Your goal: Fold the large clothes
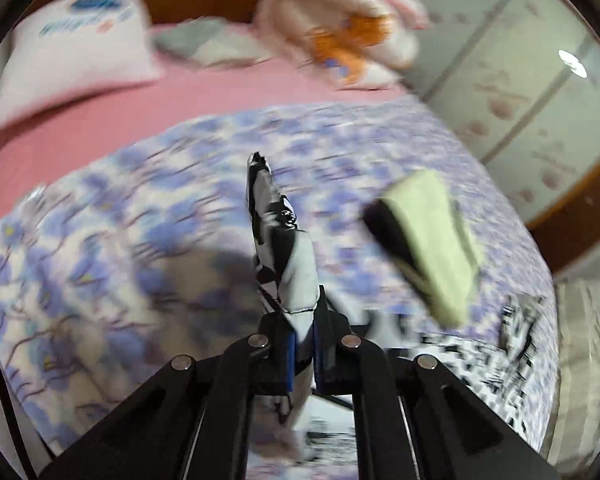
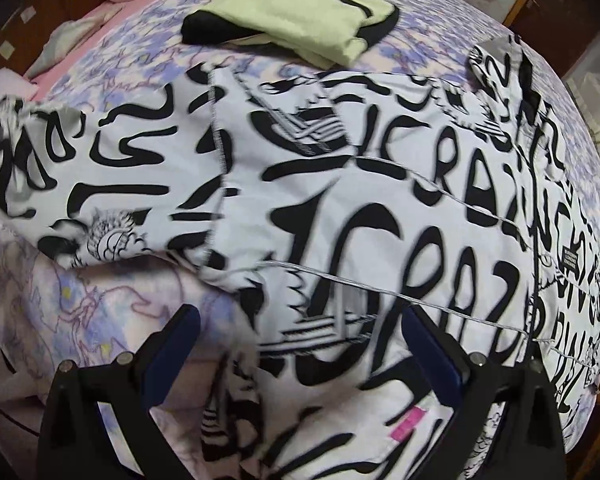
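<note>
A large white shirt with black lettering (image 2: pixel 340 200) lies spread on the purple flowered bedspread (image 2: pixel 100 300). My left gripper (image 1: pixel 302 344) is shut on a pinched fold of that shirt (image 1: pixel 296 280), which sticks up past the fingers, lifted above the bed. The rest of the shirt (image 1: pixel 480 364) trails at the lower right of the left wrist view. My right gripper (image 2: pixel 300 344) hangs open just above the shirt near its collar, with a pink label (image 2: pixel 406 424) showing between the fingers. Nothing is pinched by it.
A folded light-green and black garment (image 2: pixel 300 16) (image 1: pixel 428 248) lies on the bedspread beyond the shirt. Pillows (image 1: pixel 80 52) and a rolled pink blanket (image 1: pixel 340 28) sit at the head of the bed on a pink sheet (image 1: pixel 220 96). A wardrobe (image 1: pixel 520 80) stands at the right.
</note>
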The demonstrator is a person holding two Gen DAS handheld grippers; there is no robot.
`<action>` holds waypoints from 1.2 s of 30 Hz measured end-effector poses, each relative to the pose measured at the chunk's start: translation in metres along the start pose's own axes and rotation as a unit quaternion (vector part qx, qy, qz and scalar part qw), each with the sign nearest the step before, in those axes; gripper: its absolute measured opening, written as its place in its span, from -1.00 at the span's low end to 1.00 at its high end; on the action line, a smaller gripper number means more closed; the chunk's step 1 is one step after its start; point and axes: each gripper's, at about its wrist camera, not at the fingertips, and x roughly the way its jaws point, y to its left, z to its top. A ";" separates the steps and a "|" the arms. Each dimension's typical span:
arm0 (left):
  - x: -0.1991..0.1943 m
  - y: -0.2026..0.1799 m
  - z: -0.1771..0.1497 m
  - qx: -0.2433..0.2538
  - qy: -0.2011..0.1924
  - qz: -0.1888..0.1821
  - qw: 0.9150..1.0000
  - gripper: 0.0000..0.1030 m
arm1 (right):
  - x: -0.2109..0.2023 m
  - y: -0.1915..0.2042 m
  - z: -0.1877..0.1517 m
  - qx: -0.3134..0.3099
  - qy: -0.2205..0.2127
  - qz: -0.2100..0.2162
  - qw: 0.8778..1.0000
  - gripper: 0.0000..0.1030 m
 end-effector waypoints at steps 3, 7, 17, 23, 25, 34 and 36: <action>-0.022 -0.051 -0.011 0.041 -0.018 -0.042 0.998 -0.92 | -0.009 -0.029 -0.003 0.014 -0.004 0.008 1.000 0.96; -0.041 -0.132 -0.037 0.104 -0.032 -0.091 0.990 -0.92 | -0.021 -0.069 -0.004 0.029 -0.018 0.022 0.999 0.96; -0.022 -0.283 -0.138 0.188 0.020 -0.160 0.969 -0.92 | -0.039 -0.186 -0.018 0.100 -0.036 0.064 0.992 0.96; 0.019 -0.334 -0.204 0.214 0.105 -0.184 0.954 -0.92 | -0.031 -0.242 -0.038 0.132 -0.041 0.056 0.989 0.96; 0.036 -0.342 -0.223 0.225 0.130 -0.191 0.947 -0.92 | -0.026 -0.259 -0.046 0.145 -0.036 0.051 0.987 0.96; 0.109 -0.363 -0.302 0.271 0.270 -0.160 0.910 -0.17 | -0.001 -0.319 -0.074 0.205 -0.004 0.023 0.978 0.96; 0.106 -0.368 -0.304 0.272 0.264 -0.162 0.911 0.10 | 0.001 -0.325 -0.076 0.207 -0.002 0.019 0.978 0.96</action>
